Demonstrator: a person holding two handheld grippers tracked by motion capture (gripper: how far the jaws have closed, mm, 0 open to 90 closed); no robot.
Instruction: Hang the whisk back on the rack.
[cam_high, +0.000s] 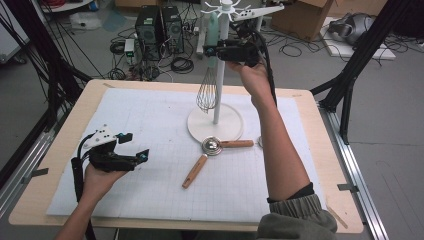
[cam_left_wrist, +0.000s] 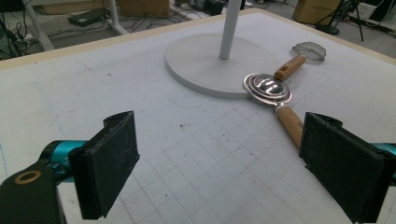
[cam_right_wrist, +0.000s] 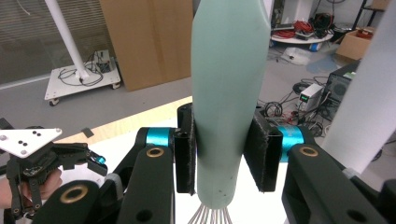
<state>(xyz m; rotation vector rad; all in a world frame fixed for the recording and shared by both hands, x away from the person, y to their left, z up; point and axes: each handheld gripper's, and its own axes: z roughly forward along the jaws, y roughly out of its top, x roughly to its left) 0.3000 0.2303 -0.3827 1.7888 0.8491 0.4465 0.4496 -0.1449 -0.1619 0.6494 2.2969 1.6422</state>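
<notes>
So the right gripper (cam_high: 214, 50) is up by the white stand (cam_high: 216, 107), jaws clamped on the mint-green handle of the whisk (cam_high: 206, 90), which hangs wires-down beside the pole, above the round base at about 12 o'clock on the white grid mat (cam_high: 125, 165). The right gripper view gets you what the high view can't: both black pads pressed flat against the handle (cam_right_wrist: 229, 93), with just the tops of the wires poking out below. It also catches the left gripper (cam_right_wrist: 60, 161) way off at 8 o'clock. In the high view that left gripper (cam_high: 134, 146) sits low at the mat's 9 o'clock side, jaws spread wide with nothing between them. Its own view shows the gap nicely, and also the shiny metal scoop head (cam_left_wrist: 267, 87) touching the base rim, its wooden handle (cam_left_wrist: 289, 123) running toward the right jaw, plus a small mesh strainer (cam_left_wrist: 308, 50) with a wooden handle. No readable labels or writing anywhere I can make out.
</notes>
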